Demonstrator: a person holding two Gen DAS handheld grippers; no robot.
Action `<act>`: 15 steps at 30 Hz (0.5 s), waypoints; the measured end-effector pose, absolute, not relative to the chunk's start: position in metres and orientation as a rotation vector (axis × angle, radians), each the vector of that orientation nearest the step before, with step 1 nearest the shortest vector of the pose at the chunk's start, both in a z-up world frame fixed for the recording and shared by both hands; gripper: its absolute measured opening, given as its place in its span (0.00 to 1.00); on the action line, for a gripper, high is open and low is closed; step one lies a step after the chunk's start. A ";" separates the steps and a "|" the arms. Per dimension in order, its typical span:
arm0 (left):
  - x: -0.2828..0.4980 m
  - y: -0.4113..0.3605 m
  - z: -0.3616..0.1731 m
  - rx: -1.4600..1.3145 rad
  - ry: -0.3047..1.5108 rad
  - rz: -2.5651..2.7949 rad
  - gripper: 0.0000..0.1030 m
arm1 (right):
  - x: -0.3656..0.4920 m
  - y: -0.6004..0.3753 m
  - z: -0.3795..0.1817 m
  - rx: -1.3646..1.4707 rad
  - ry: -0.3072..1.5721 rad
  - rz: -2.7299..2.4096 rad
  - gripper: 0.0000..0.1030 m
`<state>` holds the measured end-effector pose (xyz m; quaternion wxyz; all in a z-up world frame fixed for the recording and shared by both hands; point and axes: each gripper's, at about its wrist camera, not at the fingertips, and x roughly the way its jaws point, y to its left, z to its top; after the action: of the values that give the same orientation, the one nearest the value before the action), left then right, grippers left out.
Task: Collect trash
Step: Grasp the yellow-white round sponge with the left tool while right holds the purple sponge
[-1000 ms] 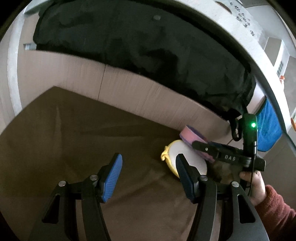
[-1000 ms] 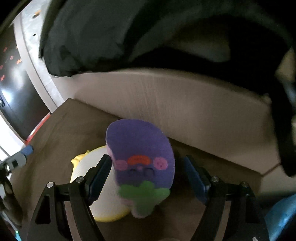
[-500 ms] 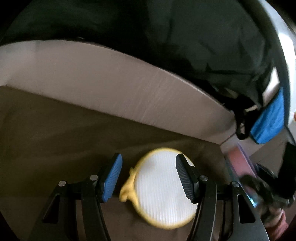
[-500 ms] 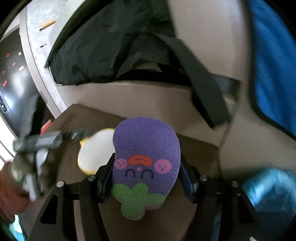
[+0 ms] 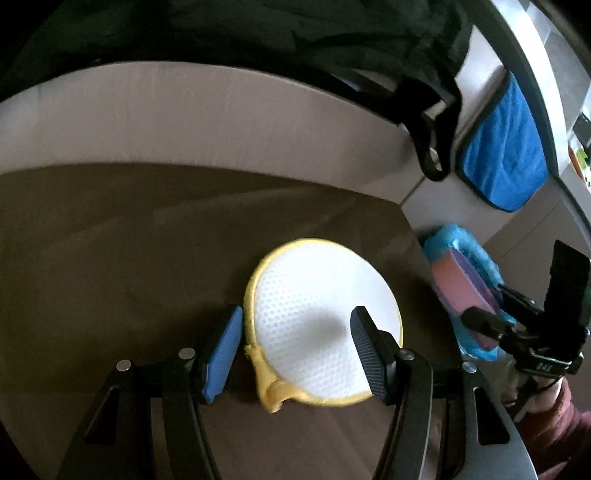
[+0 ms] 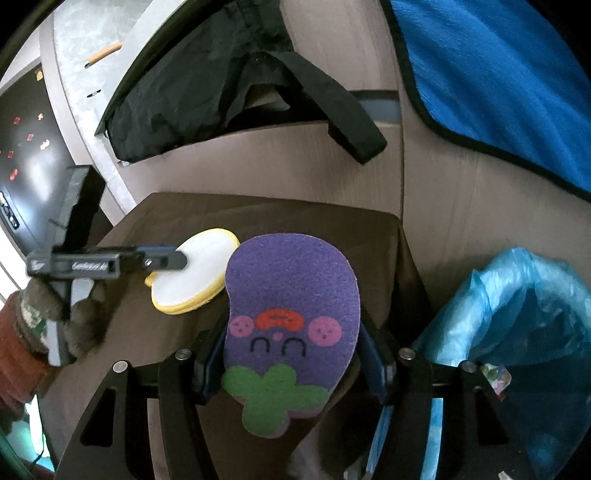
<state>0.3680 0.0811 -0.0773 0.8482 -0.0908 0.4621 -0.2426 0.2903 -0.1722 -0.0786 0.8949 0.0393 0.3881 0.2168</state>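
A round white pad with a yellow rim [image 5: 321, 325] lies on the brown table [image 5: 129, 258]. My left gripper [image 5: 295, 350] is open, its fingers on either side of the pad, low over the table. My right gripper [image 6: 291, 354] is shut on a purple eggplant-shaped sponge [image 6: 291, 314] and holds it above the table's right edge, next to the blue trash bag [image 6: 524, 332]. The sponge [image 5: 461, 291] and bag [image 5: 469, 243] also show at the right of the left wrist view. The pad [image 6: 199, 273] shows in the right wrist view with the left gripper's finger touching it.
A black bag [image 5: 258, 33] hangs over the beige cabinet front [image 5: 184, 122] behind the table. A blue towel [image 5: 502, 147] hangs to the right. The trash bag stands just off the table's right edge.
My right gripper closed on the purple sponge and carried it right, toward the blue bag. My left gripper moved right and forward until its fingers flank the round pad.
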 end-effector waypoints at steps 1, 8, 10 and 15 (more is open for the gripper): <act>0.362 0.080 -0.077 -0.204 0.972 -0.504 0.54 | 0.287 -0.171 -0.079 0.076 0.808 0.454 0.57; 0.355 0.086 -0.079 -0.314 0.995 -0.490 0.32 | 0.278 -0.151 -0.087 0.008 0.830 0.449 0.57; 0.354 0.086 -0.080 -0.323 0.998 -0.481 0.32 | 0.280 -0.143 -0.090 -0.020 0.831 0.431 0.57; 0.347 0.089 -0.065 -0.391 0.963 -0.526 0.32 | 0.284 -0.142 -0.091 -0.019 0.831 0.423 0.57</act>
<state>0.3468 0.0889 -0.0650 0.8351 -0.1847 0.4549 -0.2482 0.2843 -0.1418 -0.0908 0.8932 -0.0093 0.4006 0.2041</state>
